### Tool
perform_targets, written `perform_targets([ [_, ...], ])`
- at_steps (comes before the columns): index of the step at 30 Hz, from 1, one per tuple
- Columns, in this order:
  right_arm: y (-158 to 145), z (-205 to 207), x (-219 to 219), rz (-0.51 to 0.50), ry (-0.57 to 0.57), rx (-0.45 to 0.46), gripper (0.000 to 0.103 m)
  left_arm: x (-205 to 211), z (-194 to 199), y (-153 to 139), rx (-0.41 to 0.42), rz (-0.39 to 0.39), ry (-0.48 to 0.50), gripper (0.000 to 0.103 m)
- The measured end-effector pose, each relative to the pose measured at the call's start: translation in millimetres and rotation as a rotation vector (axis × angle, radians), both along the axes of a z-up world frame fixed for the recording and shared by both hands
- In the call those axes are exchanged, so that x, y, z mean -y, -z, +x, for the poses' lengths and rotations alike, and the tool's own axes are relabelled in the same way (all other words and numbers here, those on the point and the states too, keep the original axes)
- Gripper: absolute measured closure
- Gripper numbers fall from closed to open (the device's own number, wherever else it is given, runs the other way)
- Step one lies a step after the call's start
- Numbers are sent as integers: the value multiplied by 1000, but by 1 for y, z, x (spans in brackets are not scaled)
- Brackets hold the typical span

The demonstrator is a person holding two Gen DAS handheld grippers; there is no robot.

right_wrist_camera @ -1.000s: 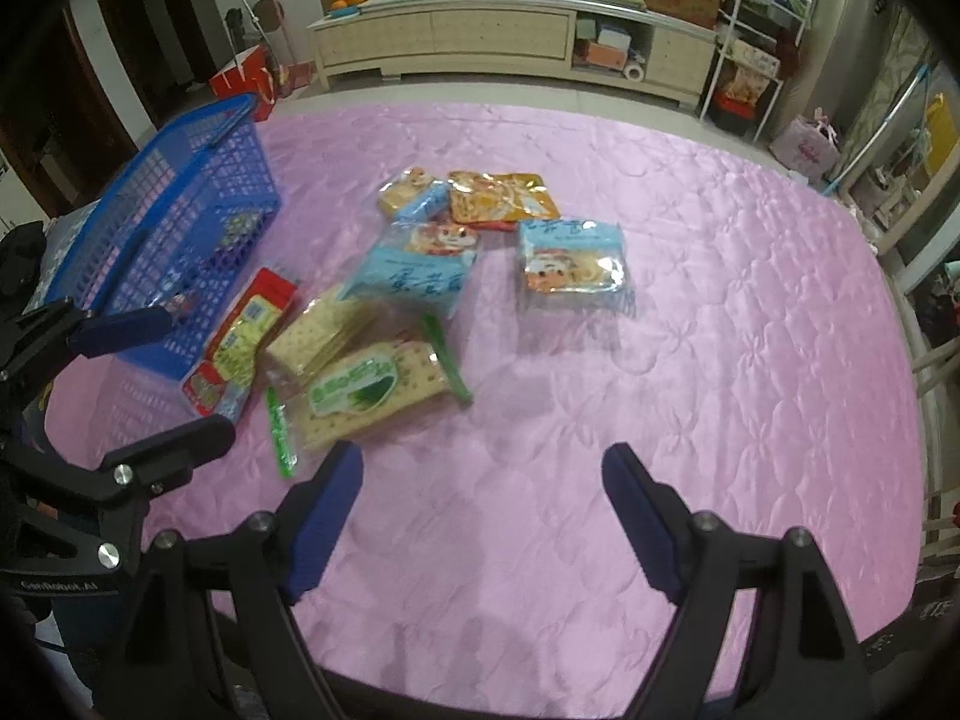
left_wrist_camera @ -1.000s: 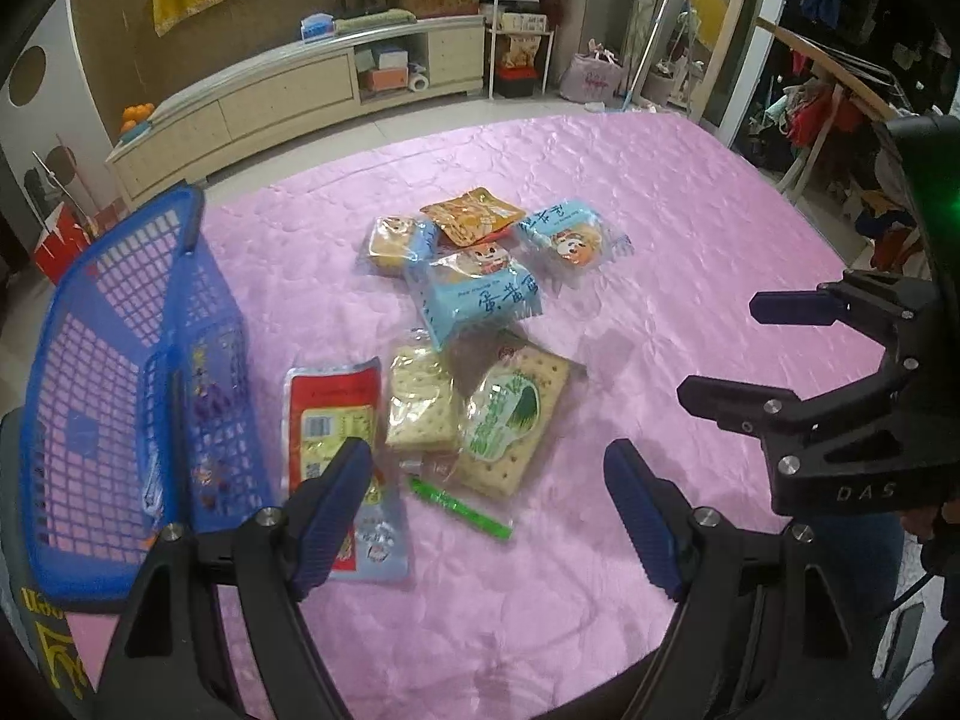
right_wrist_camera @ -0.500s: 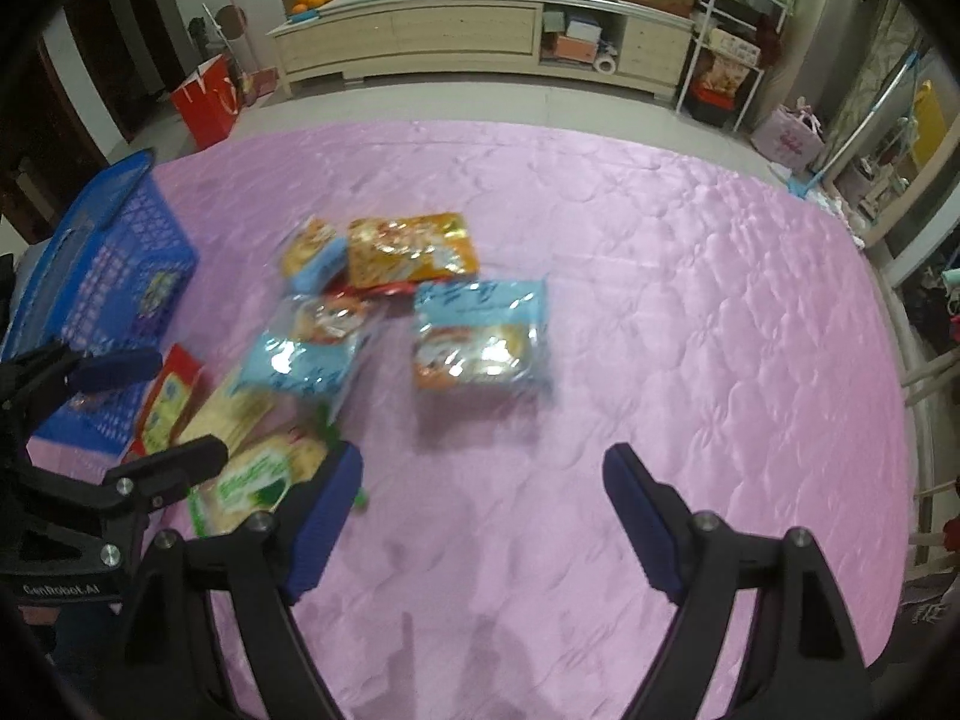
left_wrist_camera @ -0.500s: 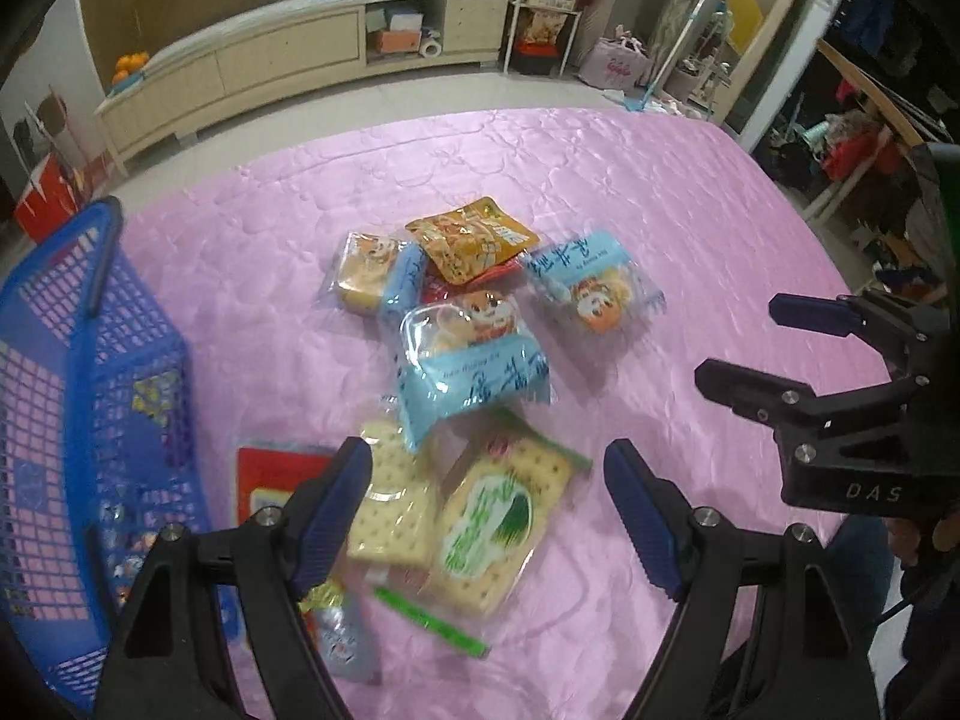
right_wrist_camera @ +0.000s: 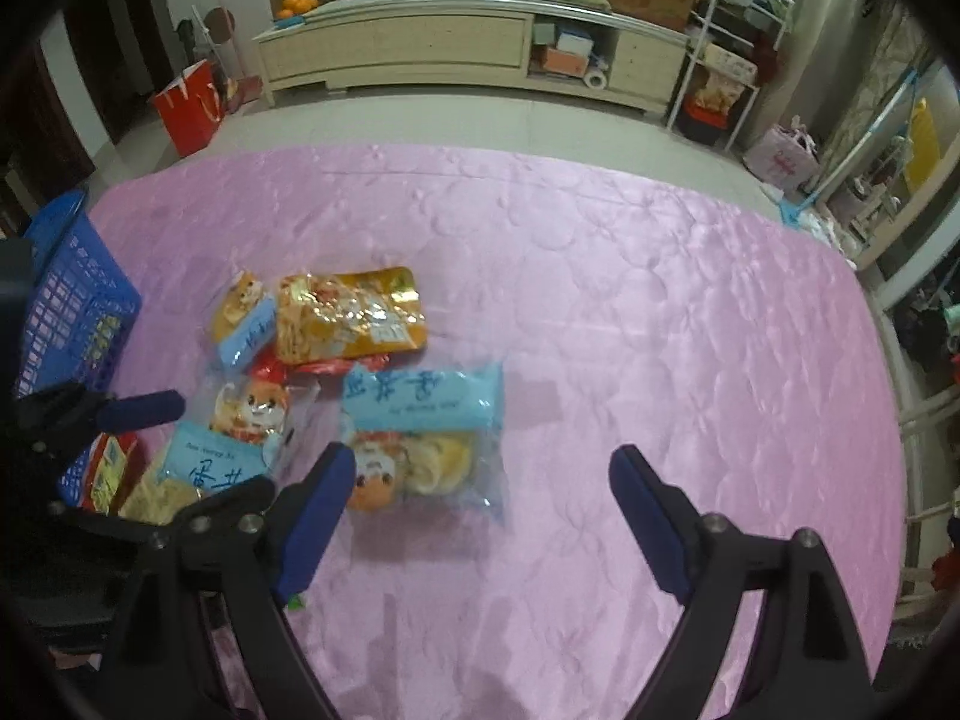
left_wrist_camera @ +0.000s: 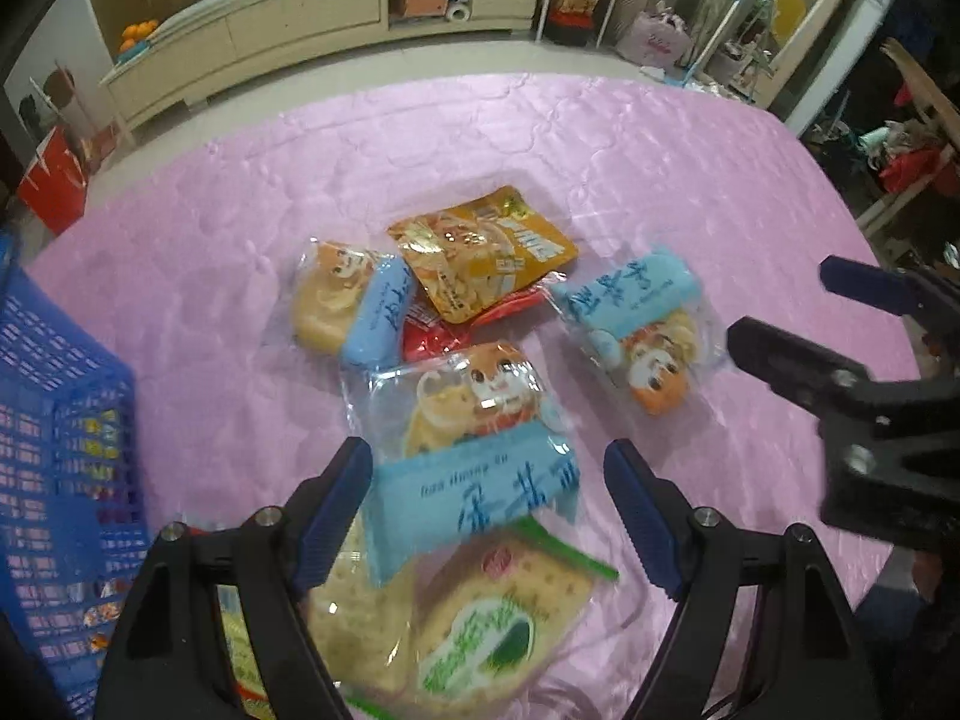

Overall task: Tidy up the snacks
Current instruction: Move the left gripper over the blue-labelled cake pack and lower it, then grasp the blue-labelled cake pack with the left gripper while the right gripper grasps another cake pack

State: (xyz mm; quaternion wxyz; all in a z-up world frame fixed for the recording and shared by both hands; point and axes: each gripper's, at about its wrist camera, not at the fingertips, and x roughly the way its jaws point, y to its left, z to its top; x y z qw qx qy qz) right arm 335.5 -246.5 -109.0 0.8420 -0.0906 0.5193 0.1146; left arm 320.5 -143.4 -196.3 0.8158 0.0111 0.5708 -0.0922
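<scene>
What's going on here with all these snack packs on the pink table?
A person holds a gripper in each hand over a pile of snack packets on the pink tablecloth. The left gripper is open above a blue-labelled bread pack, not gripping it. The right gripper is open and empty, near a similar pack lying apart from the pile. A blue basket sits at the left edge; nothing is being carried to it at this moment.

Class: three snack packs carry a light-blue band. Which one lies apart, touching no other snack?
The blue-banded pack nearest the right gripper, cartoon face toward it; the other two overlap neighbours in the pile.
</scene>
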Motion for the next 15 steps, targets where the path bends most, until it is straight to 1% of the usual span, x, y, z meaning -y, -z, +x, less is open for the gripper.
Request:
perform_targets([
  [2, 7, 2, -2, 9, -10, -6, 14, 1, 8, 8, -11, 31, -7, 25],
  [3, 8, 5, -1, 7, -7, -11, 14, -1, 10, 10, -19, 27, -8, 25],
  [5, 12, 9, 0, -8, 4, -14, 14, 0, 15, 14, -22, 33, -7, 22],
  [6, 14, 11, 3, -1, 13, -19, 14, -1, 17, 17, -24, 40, -3, 19],
  [8, 19, 13, 11, 30, 43, -51, 14, 0, 22, 23, -34, 29, -5, 18],
  [9, 24, 15, 13, 39, 48, -74, 14, -2, 23, 25, -36, 15, -10, 16],
  [11, 30, 17, 15, 42, 59, -109, 14, -5, 25, 30, -53, -3, -27, 16],
  [13, 29, 17, 14, 30, 63, -107, 14, -8, 27, 37, -85, -34, -44, 16],
  [15, 21, 16, 10, 19, 53, -84, 14, -11, 26, 38, -74, -47, -54, 16],
])
